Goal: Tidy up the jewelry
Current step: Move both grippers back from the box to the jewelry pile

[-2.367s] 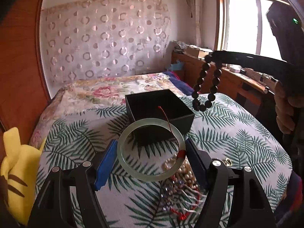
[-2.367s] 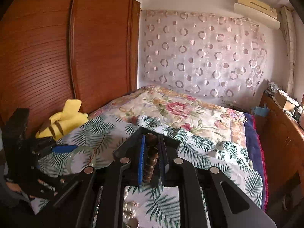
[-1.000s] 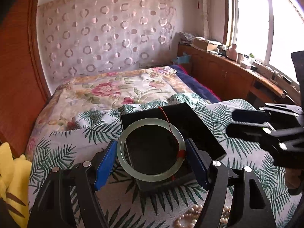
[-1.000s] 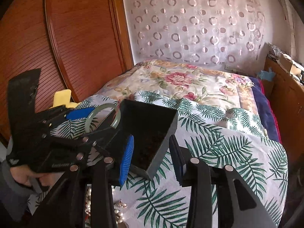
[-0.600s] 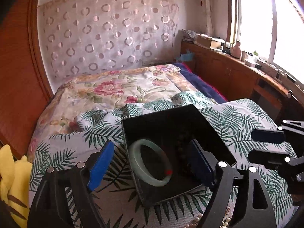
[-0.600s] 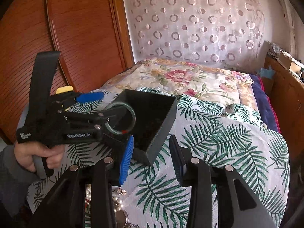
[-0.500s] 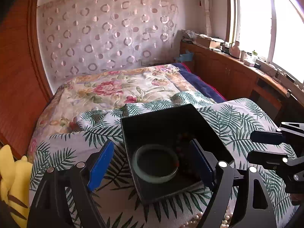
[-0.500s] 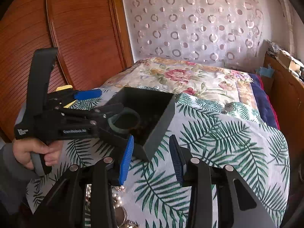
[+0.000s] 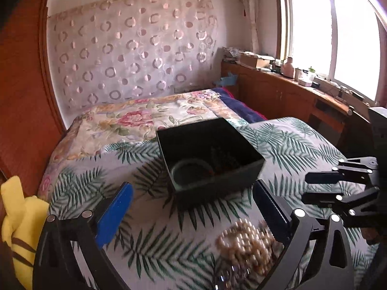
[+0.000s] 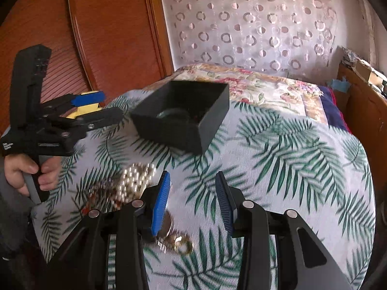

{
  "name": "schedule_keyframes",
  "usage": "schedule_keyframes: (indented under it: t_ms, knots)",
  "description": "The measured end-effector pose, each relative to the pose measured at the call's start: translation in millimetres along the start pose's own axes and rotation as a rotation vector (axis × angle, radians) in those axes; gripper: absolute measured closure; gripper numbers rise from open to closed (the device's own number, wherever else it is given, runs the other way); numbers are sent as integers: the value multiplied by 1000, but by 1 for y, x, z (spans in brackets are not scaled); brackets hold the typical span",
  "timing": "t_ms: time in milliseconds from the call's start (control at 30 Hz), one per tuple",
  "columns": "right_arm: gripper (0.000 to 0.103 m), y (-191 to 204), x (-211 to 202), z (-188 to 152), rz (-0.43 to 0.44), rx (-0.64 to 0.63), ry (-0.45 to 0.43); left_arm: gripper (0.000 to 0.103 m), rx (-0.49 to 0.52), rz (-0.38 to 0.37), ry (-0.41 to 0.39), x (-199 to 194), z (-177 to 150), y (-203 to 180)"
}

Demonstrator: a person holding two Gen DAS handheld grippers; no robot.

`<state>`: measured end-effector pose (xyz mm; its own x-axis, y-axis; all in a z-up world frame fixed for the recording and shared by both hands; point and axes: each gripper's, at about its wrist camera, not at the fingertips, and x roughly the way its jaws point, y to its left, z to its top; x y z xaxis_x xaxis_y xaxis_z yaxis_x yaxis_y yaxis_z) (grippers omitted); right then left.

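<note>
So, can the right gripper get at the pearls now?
Probably yes. The right gripper is open and empty, the pearls lie bare on the bed just to its left, and nothing lies between them.

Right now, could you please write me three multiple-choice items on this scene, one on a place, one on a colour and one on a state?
1. Where does the pale green bangle lie?
A. inside the black box
B. on the leaf-print cover beside the pearls
C. between the left fingers

2. What colour are the pads on the right gripper?
A. red
B. blue
C. yellow

3. How does the left gripper stand?
A. clamped on the pearl strand
B. clamped on the box wall
C. apart, with nothing held

Answers:
1 A: the bangle shows flat on the box floor, next to dark beads.
2 B: both pads in the right wrist view are blue.
3 C: its fingers are opening wide, with only the bed cover and the pearl strand below them.
</note>
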<state>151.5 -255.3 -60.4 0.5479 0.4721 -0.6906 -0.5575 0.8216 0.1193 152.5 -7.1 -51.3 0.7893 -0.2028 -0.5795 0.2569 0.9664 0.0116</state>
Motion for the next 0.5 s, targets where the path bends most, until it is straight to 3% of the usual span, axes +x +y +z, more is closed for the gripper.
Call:
schedule_keyframes:
  t_ms: [100,400,500]
  knots:
    - [60,5,-1,-10,7,-5,15,8,-4,-17,17,-8,-16,-1]
    - [35,31,-3,-25,31,-46,39,8,-4,-13,62,-24,-54,-3]
    - [33,42,0,-28,41,-71,53,8,-22,-21,70,-29,-63,-1]
